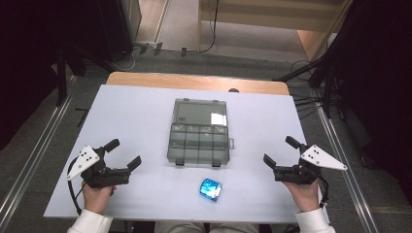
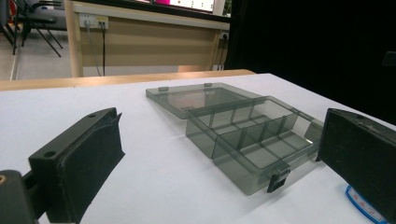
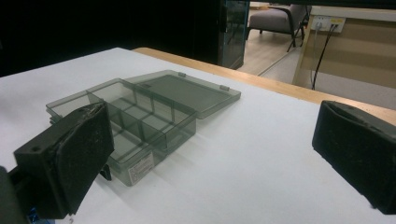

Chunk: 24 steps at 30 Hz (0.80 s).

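A smoky clear compartment box (image 1: 199, 143) lies open in the middle of the white table, its lid (image 1: 200, 112) folded flat behind it and its several compartments empty. A small blue-and-white packet (image 1: 211, 189) rests near the front edge, just in front of the box. My left gripper (image 1: 125, 153) is open at the left, jaws pointing toward the box. My right gripper (image 1: 280, 151) is open at the right, also apart from the box. In the left gripper view the box (image 2: 252, 140) sits between the pads (image 2: 84, 158). The right gripper view shows the box (image 3: 135, 116) beyond its left pad (image 3: 70, 158).
The white sheet (image 1: 131, 116) covers a wooden table whose far edge (image 1: 194, 80) shows. Metal rails (image 1: 340, 160) run along both sides on the floor. Cables lie on the floor beyond the table. Dark curtains flank the space.
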### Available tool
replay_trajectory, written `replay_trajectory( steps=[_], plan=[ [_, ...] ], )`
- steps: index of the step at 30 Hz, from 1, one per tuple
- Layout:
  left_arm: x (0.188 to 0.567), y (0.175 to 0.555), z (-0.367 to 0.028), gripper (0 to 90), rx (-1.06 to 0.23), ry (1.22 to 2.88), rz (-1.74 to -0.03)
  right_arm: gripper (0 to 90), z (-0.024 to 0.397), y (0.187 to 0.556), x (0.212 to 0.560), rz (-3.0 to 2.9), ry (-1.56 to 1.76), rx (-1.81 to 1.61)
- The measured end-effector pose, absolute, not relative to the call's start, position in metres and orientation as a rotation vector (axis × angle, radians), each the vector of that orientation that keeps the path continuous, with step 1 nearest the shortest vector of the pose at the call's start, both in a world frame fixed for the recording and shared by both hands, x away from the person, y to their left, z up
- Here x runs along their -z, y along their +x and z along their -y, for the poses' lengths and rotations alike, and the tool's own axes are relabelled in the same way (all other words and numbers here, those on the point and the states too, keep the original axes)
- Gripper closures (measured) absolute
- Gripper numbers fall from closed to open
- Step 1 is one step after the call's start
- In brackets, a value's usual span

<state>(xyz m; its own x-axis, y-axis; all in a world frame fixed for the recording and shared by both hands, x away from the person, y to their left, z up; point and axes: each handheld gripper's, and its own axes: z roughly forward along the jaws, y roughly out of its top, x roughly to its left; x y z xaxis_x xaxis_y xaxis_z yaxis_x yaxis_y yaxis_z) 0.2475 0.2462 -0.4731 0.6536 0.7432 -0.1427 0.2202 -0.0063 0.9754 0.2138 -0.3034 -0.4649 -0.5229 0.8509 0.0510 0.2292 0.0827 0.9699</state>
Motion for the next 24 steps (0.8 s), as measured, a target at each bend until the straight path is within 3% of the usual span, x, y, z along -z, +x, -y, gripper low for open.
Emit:
replay_trajectory(
  steps=[24],
  plan=[
    [0.474, 0.248, -0.245, 0.0, -0.484, 1.566, -0.823, 0.0, 0.285, 0.214, 0.466, -1.959, 0.995, -1.427]
  ],
)
